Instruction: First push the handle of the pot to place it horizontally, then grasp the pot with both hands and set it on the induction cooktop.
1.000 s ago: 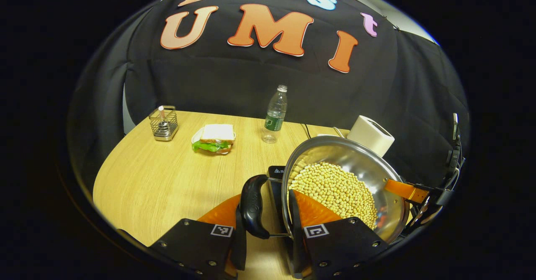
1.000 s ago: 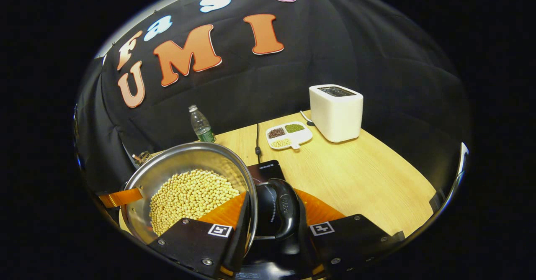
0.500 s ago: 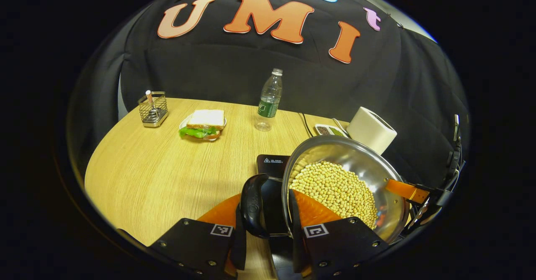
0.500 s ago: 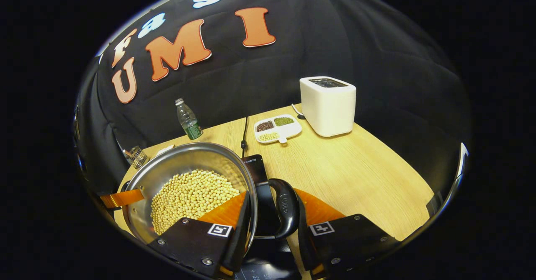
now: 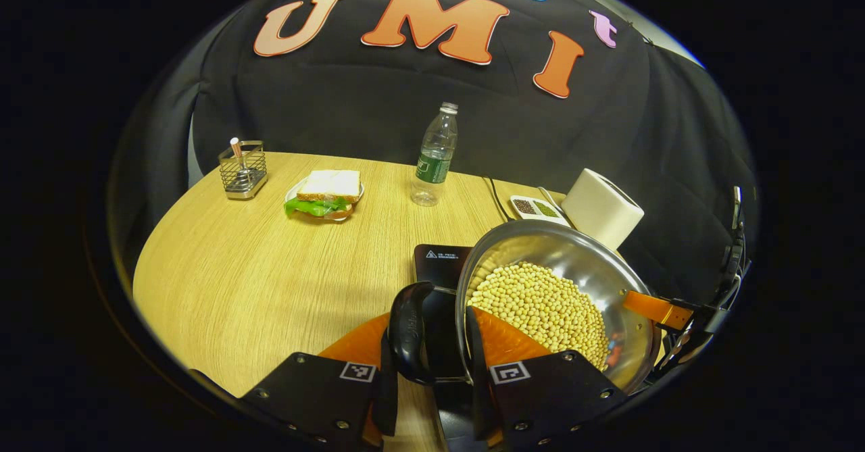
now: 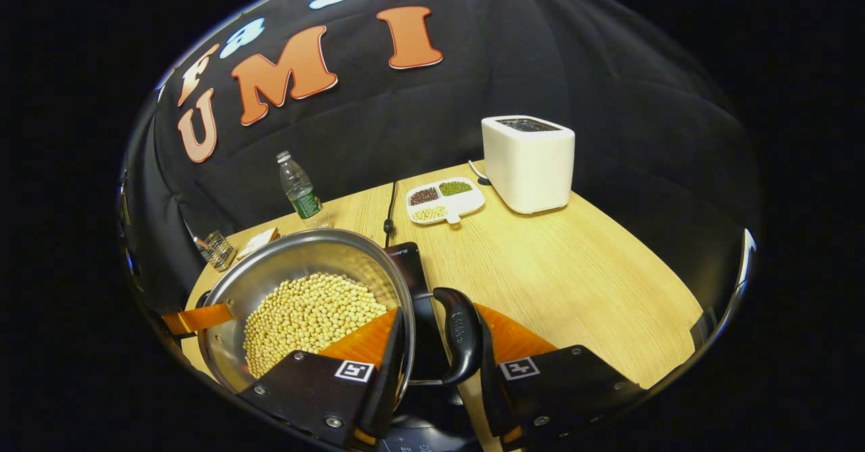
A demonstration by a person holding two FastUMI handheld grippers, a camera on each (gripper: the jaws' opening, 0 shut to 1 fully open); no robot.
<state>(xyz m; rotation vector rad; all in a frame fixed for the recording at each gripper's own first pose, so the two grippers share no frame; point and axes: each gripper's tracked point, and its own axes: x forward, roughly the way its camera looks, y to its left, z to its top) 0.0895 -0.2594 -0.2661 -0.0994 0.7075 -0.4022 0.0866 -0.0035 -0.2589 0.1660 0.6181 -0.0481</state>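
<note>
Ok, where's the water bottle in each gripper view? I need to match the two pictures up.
Left gripper view: the water bottle stands upright at top centre, on the far side of the table, beyond the pot.
Right gripper view: the water bottle stands upper left, behind the pot.
Shared landmark: the white toaster, to the right of the bottle in both views.

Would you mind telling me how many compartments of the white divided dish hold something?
3. In the dish by the toaster: dark reddish grains at the back left, green ones at the back right, pale ones at the front left. No further compartment can be made out.
</note>
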